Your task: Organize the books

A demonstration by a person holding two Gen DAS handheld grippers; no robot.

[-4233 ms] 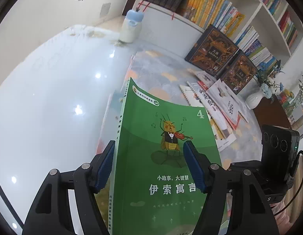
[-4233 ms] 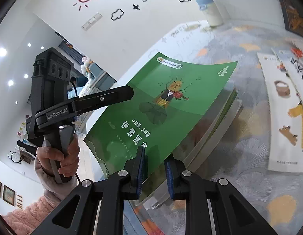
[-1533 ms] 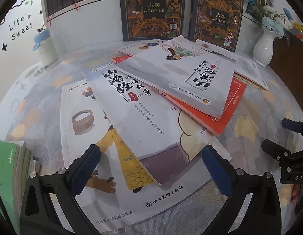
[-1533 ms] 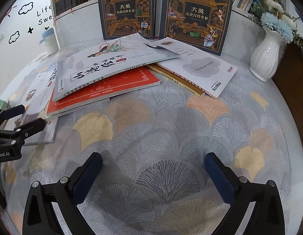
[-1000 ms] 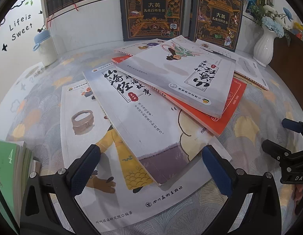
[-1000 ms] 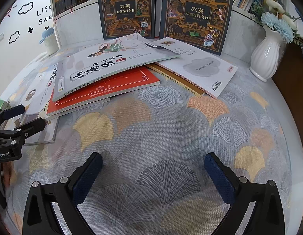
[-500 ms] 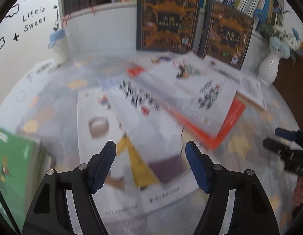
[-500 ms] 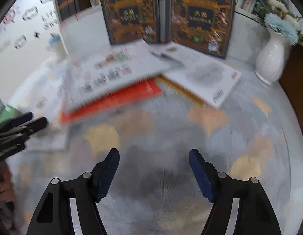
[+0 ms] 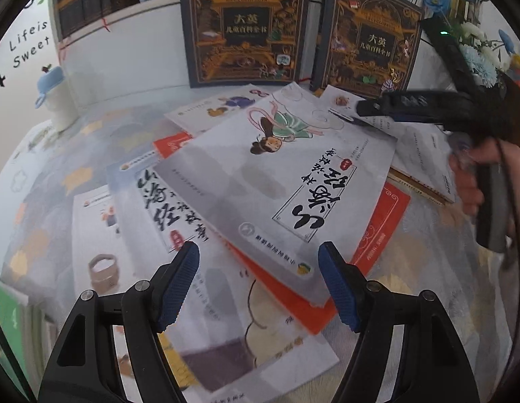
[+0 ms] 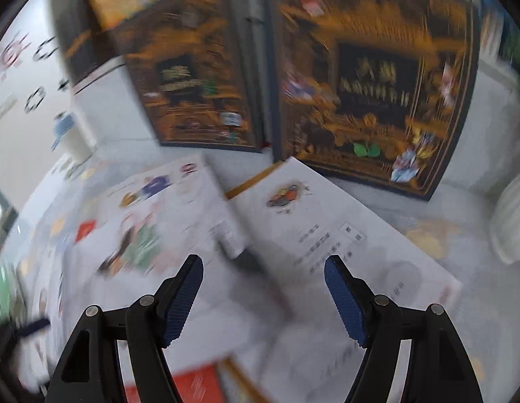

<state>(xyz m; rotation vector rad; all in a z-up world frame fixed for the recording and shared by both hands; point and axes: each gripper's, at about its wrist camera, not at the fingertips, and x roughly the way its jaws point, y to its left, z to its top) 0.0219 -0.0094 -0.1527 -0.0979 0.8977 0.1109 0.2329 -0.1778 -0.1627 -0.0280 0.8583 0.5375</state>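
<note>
So the whole thing sits on a table covered with a pale cloth printed with ginkgo-fan shapes (image 9: 438, 245), pushed up against a white bookshelf (image 9: 125, 53) crammed with spines, and there's a "Lifeis Sweet" wall decal (image 9: 29, 47) off to the left. Two big dark encyclopedia volumes with gold ornament, one (image 9: 244, 27) beside the other (image 9: 367, 37), stand upright leaning on the shelf base. In front of them is a messy fan of thin books: a white one with a girl in green robes (image 9: 293, 174) lies on top, an orange-red one (image 9: 381, 225) under it, a grey-white calligraphy-title book (image 9: 179, 208) lower left, and another white one (image 10: 333, 235) further right. A green book (image 9: 6, 319) peeks in at the far left edge on a small stack. A little white bottle with a blue cap (image 9: 56, 97) stands back left, and a white ribbed vase (image 10: 510, 221) with blue flowers back right. The left gripper (image 9: 258, 285) hangs over the pile, fingers apart, holding nothing. The right gripper (image 10: 263, 294) is also spread with nothing between its pads (image 10: 344, 299), out over the back of the pile; its own view is heavily smeared.
</note>
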